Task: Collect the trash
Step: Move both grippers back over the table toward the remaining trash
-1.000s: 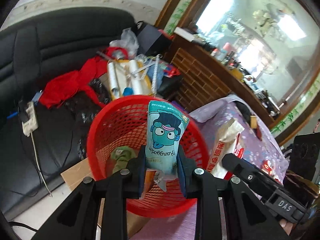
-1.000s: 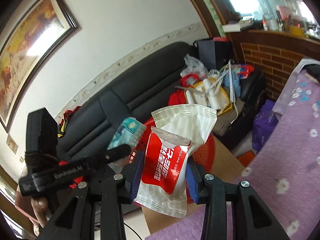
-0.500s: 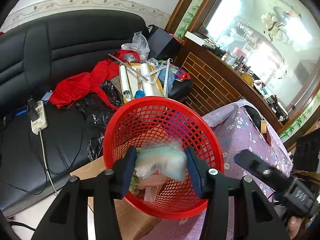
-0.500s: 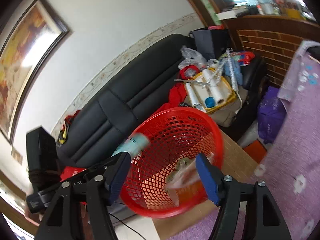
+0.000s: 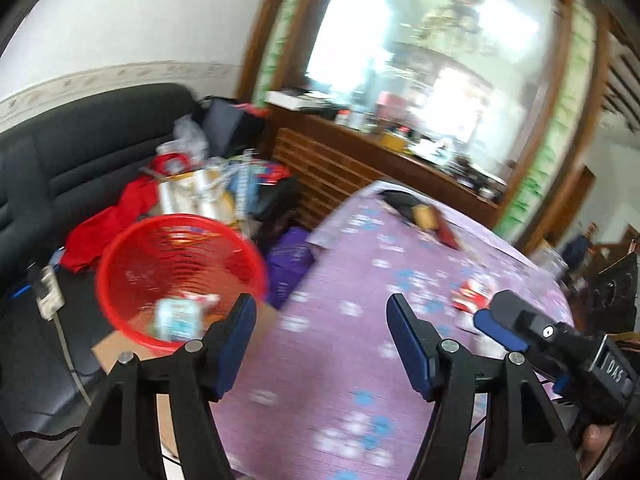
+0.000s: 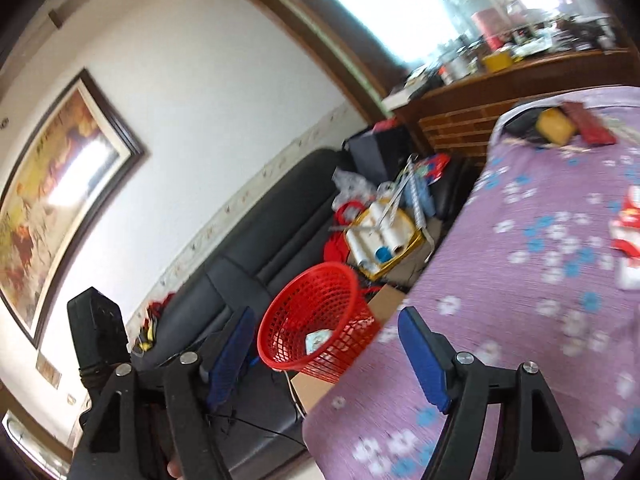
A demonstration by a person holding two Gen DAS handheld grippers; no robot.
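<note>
Left gripper: your jaws are opening, nothing between them.
Right gripper: also opening, empty.
Basket: at 9 o'clock, holds wrappers.

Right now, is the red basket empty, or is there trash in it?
Not empty. The red mesh basket holds a pale blue packet and a red-and-white wrapper; the right wrist view also shows a packet inside.

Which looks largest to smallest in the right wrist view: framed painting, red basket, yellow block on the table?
1. framed painting, though nearness and lens stretch may inflate it.
2. red basket.
3. yellow block, far off, so its true size is unsure.
</note>
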